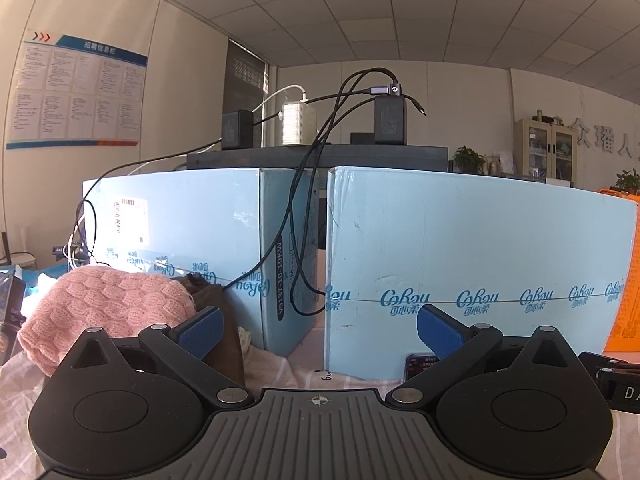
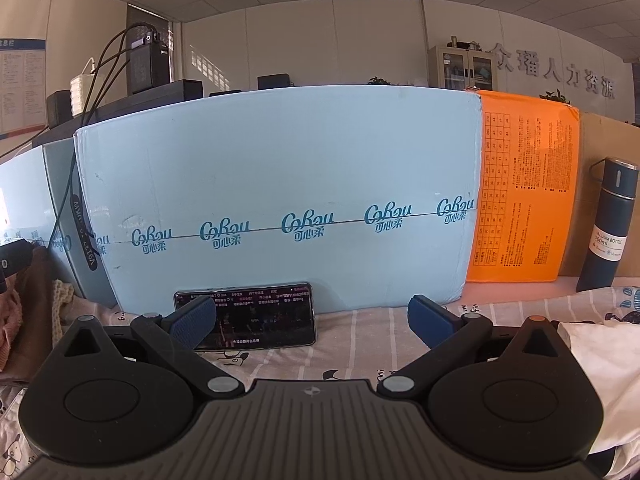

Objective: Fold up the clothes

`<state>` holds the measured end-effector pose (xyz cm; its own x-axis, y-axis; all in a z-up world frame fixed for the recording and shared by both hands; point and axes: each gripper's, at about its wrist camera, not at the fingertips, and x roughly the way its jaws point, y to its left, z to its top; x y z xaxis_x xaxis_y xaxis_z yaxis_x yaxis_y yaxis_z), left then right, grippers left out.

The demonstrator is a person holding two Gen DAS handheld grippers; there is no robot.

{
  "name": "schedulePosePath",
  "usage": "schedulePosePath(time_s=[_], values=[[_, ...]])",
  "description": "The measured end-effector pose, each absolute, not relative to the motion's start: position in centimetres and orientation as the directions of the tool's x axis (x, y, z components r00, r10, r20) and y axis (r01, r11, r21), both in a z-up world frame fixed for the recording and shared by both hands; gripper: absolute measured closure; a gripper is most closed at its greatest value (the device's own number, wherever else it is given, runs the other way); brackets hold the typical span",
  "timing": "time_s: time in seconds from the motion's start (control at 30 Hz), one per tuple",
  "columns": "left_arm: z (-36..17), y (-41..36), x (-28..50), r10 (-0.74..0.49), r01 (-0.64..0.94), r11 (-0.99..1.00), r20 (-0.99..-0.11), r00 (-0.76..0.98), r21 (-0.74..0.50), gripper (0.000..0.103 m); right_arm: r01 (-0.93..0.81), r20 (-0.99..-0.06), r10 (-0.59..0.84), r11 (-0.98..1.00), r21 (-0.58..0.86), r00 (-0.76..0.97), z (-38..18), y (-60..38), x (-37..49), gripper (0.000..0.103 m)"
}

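Observation:
A pink knitted garment (image 1: 108, 312) lies heaped at the left in the left wrist view, with a brown garment (image 1: 224, 340) beside it. My left gripper (image 1: 320, 326) stands open just right of them, nothing between its blue pads. In the right wrist view my right gripper (image 2: 312, 322) is open and empty above a striped printed cloth (image 2: 352, 344). A white garment (image 2: 596, 356) lies at its right, and the brown and pink clothes (image 2: 24, 320) show at the far left edge. The left pad overlaps a phone (image 2: 260, 320) in the image.
Two light blue cartons (image 1: 460, 256) (image 1: 192, 232) wall off the back, with black cables (image 1: 304, 216) hanging in the gap between them. An orange box (image 2: 524, 196) and a dark vacuum bottle (image 2: 608, 228) stand at the right. The phone (image 1: 416, 364) leans against a carton.

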<state>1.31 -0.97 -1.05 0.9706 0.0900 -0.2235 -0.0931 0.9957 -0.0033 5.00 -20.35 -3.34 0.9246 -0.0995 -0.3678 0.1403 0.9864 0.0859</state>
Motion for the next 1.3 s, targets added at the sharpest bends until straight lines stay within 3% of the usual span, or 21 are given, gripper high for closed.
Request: schedulePosePath(time_s=[1.03, 1.3], values=[[-1.7, -2.0, 2.1, -0.117, 0.097, 0.991, -0.259, 0.959, -0.087, 0.000, 0.187, -0.362, -0.169, 0.982, 0.017, 0.917, -2.9, -24.2, 2.0, 0.000], [-2.6, -3.3, 2.9, -0.244, 0.199, 0.965, -0.308, 0.919, -0.170, 0.000, 0.230, -0.413, -0.214, 0.973, -0.010, 0.885, -5.2, -29.2, -0.5, 0.000]])
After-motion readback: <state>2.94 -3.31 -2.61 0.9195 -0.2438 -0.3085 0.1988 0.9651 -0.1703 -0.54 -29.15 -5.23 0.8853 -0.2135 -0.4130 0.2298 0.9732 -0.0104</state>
